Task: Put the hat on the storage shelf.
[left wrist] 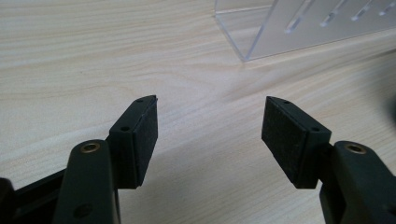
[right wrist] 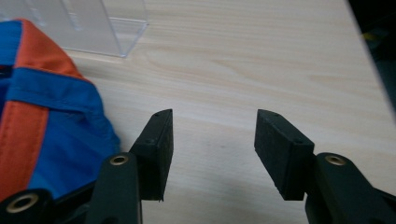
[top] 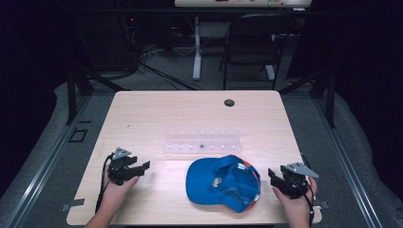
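A blue cap (top: 222, 183) lies near the counter's (top: 157, 109) front edge, between the left gripper (top: 138, 168) and right gripper (top: 274, 178), jaws wide and empty; pickup seems not yet begun, the next move likely a reach inward

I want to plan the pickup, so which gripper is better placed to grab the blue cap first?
Probably the right gripper. It sits close beside the blue cap, whose edge shows next to its open jaws in the right gripper view. The left gripper, also open, stands farther off over bare table.
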